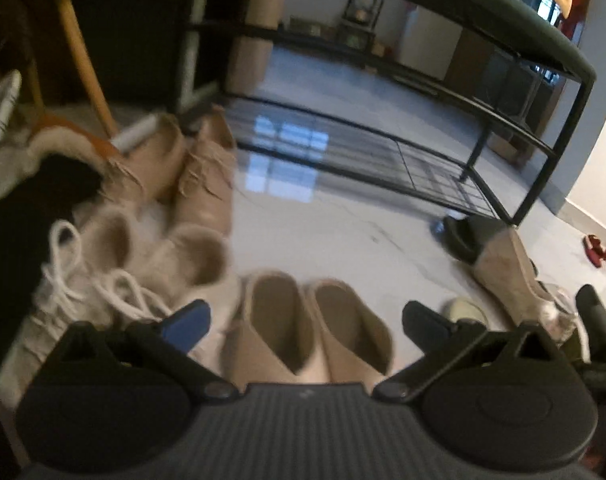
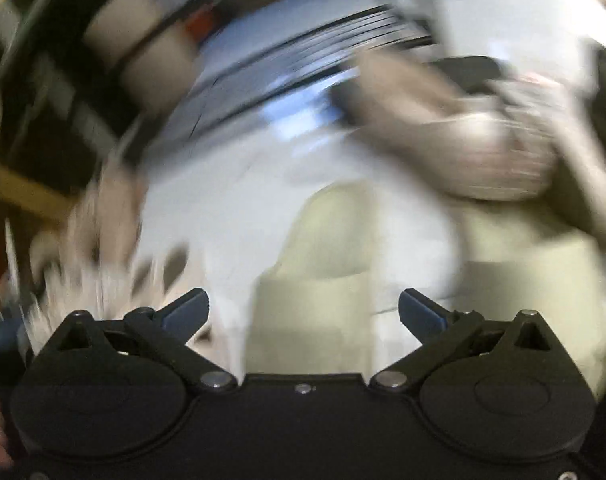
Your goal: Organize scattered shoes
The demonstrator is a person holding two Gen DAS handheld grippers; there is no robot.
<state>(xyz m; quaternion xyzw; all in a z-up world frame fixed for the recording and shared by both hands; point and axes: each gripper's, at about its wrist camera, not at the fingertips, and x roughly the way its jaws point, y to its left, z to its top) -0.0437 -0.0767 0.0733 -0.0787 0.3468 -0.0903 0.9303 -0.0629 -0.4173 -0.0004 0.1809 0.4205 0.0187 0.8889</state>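
My left gripper (image 1: 306, 326) stands wide open over a pair of beige slip-on shoes (image 1: 309, 326) set side by side on the pale floor; nothing is gripped. To their left sit a pair of white lace-up sneakers (image 1: 151, 268), and behind those a pair of tan fringed shoes (image 1: 191, 164). A cork wedge shoe (image 1: 511, 268) and a black slide sandal (image 1: 463, 236) lie at the right. The right wrist view is heavily blurred: my right gripper (image 2: 304, 312) is open above two pale cream shoes (image 2: 323, 280), with nothing between its fingers.
A black metal shoe rack (image 1: 403, 148) with bare wire shelves stands ahead on the glossy floor. Red sandals (image 1: 603, 252) lie at the far right by the wall. A wooden chair leg (image 1: 83, 52) and dark clutter fill the left side.
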